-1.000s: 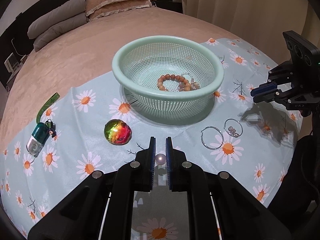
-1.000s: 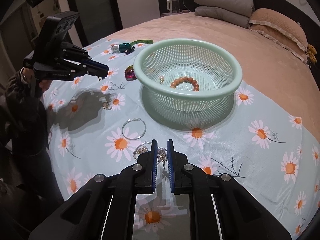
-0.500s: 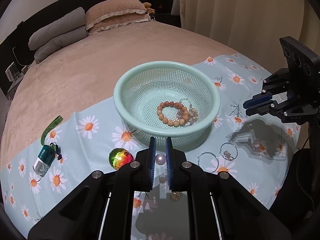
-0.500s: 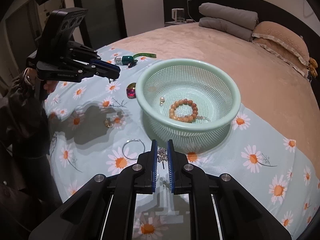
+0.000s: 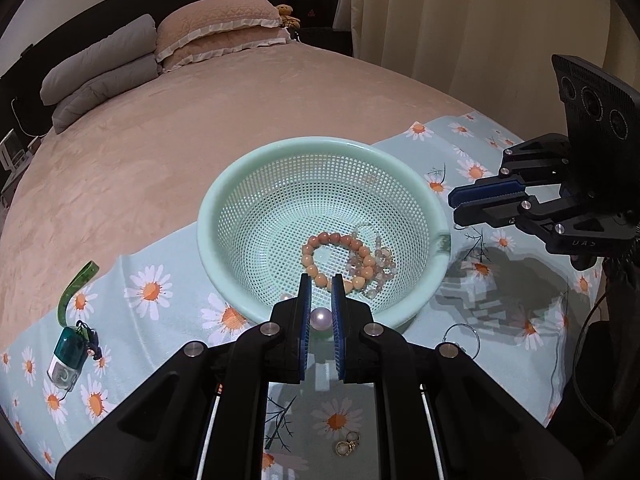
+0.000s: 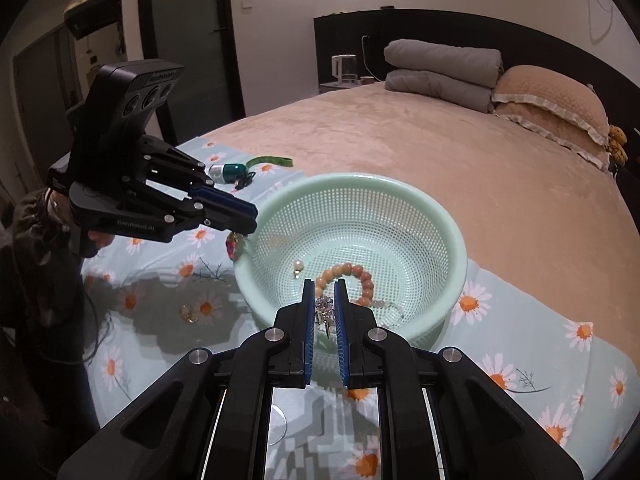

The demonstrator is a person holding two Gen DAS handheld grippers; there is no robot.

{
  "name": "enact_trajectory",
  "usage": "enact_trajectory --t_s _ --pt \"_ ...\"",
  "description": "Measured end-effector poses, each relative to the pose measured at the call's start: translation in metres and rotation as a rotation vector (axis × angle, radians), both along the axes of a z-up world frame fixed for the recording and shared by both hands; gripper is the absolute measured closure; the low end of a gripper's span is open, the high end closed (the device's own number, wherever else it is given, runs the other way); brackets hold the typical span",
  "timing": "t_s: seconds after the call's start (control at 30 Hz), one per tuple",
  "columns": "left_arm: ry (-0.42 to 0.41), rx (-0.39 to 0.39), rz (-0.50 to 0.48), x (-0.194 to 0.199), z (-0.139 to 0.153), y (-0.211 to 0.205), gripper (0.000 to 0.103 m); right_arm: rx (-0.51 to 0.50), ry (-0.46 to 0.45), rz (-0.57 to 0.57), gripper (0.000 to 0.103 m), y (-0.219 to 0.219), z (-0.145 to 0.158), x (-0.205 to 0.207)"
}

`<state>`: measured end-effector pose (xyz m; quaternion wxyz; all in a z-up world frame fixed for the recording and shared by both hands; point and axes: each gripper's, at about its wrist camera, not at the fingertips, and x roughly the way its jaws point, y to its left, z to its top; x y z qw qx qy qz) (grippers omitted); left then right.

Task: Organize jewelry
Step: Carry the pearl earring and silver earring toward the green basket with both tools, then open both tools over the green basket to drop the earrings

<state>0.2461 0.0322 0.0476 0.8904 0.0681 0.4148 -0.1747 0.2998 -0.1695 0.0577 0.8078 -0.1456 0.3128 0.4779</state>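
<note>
A mint green mesh basket sits on the daisy-print cloth and holds an orange beaded bracelet, a clear bead bracelet and a small pearl earring. My left gripper is shut on a round pearl, hovering at the basket's near rim. Over the opposite side of the rim, my right gripper is shut on a sparkly silver earring.
On the cloth lie a silver hoop earring, a gold earring, a green capsule-shaped case with a green strip, and a red gem partly behind the left gripper. Pillows lie at the bed's head.
Both grippers have risen off the cloth and moved toward the basket, each carrying its piece, and now hang at its rim. The jaws have stayed shut.
</note>
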Motion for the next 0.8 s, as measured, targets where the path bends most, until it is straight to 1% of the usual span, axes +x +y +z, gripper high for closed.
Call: enact_trajectory --t_s 0.2,0.37,0.53,0.63,0.67,0.7,0.73,0.77,0.8 --pt "0.012 -0.015 0.000 0.010 -0.006 -0.001 0.093 0.007 0.019 -0.008 0.094 0.007 -0.013 0.010" --pt "0.024 -0.010 -0.001 0.014 -0.011 -0.002 0.093 0.002 0.032 -0.010 0.094 0.011 -0.019 0.013" --pt "0.015 -0.009 -0.008 0.013 -0.010 -0.002 0.093 -0.001 0.030 -0.010 0.094 0.011 -0.021 0.013" --pt "0.003 0.004 -0.002 0.012 -0.010 -0.003 0.092 -0.002 0.019 -0.027 0.093 0.011 -0.021 0.013" --pt "-0.006 0.001 0.003 0.012 -0.009 -0.003 0.090 -0.008 0.007 -0.045 0.088 0.011 -0.020 0.013" --pt "-0.021 -0.004 0.010 0.011 -0.007 -0.002 0.083 -0.021 -0.008 -0.073 0.078 0.011 -0.020 0.014" --pt "-0.043 -0.005 0.019 0.009 -0.004 -0.001 0.057 -0.024 -0.024 -0.105 0.050 0.009 -0.020 0.015" --pt "-0.073 0.003 0.041 0.006 0.001 0.001 0.021 -0.010 -0.045 -0.132 0.029 0.005 -0.018 0.015" --pt "-0.112 0.017 0.076 0.003 0.006 0.004 0.010 0.011 -0.069 -0.149 0.027 0.001 -0.016 0.014"
